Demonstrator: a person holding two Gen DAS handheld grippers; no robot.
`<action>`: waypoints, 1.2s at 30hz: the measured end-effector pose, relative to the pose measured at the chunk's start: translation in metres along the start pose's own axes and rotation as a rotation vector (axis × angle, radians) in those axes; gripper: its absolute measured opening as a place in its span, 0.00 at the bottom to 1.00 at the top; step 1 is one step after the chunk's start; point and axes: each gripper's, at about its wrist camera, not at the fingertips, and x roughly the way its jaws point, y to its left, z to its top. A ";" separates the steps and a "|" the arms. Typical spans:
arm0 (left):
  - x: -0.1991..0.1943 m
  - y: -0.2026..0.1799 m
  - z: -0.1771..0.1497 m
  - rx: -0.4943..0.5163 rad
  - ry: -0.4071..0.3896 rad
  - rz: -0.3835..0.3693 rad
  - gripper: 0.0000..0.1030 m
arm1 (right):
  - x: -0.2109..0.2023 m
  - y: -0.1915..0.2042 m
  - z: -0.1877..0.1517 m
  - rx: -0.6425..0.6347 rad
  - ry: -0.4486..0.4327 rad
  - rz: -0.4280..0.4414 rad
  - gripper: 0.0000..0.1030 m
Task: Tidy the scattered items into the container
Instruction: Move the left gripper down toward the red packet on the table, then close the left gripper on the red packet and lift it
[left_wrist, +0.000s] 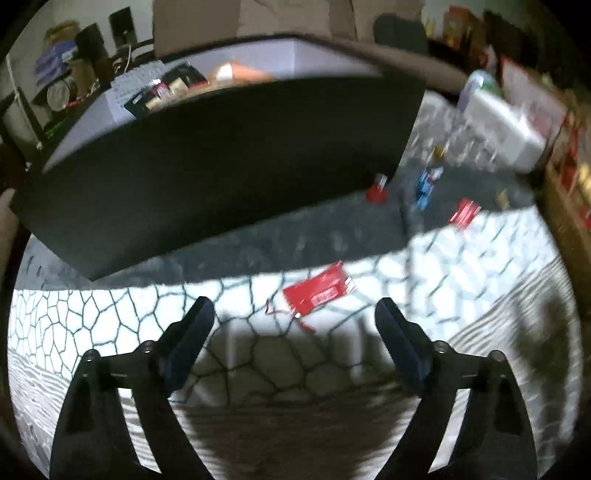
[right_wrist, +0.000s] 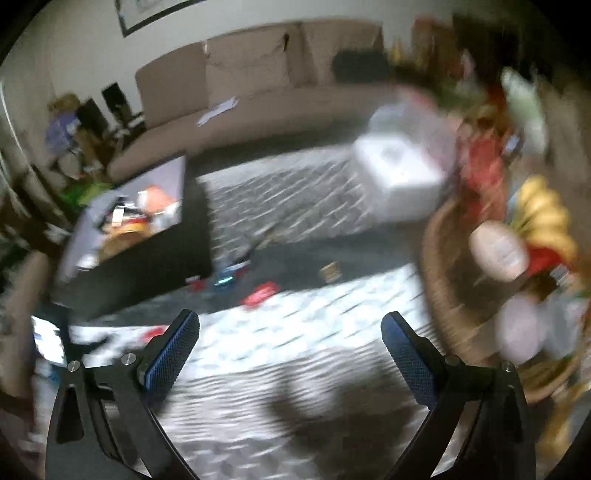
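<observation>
Below, both grippers, left (left_wrist: 293, 317) and right (right_wrist: 290, 332), gape with nothing between them over a patterned grey-white rug (left_wrist: 110, 317); a flat red packet (left_wrist: 317, 291) lies near the black rectangular box (left_wrist: 221, 155).

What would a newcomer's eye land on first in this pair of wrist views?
Probably the big black box, which fills the upper half of the left wrist view and already holds a jumble of items. Next, the red packet on the pale patterned rug, just ahead of the open left gripper, with smaller red and blue bits beyond it. In the blurred right wrist view, a wicker basket of colourful things crowds the right edge beside the open right gripper.
</observation>
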 end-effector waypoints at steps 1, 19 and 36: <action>0.006 -0.002 -0.002 0.005 0.011 0.010 0.79 | 0.001 0.004 -0.001 -0.004 0.017 0.027 0.98; 0.022 0.007 0.008 -0.030 0.002 -0.070 0.30 | -0.012 -0.007 0.000 -0.014 0.051 0.013 0.98; -0.103 0.036 0.021 -0.252 -0.077 -0.228 0.03 | 0.007 -0.068 0.008 0.051 0.095 -0.119 0.98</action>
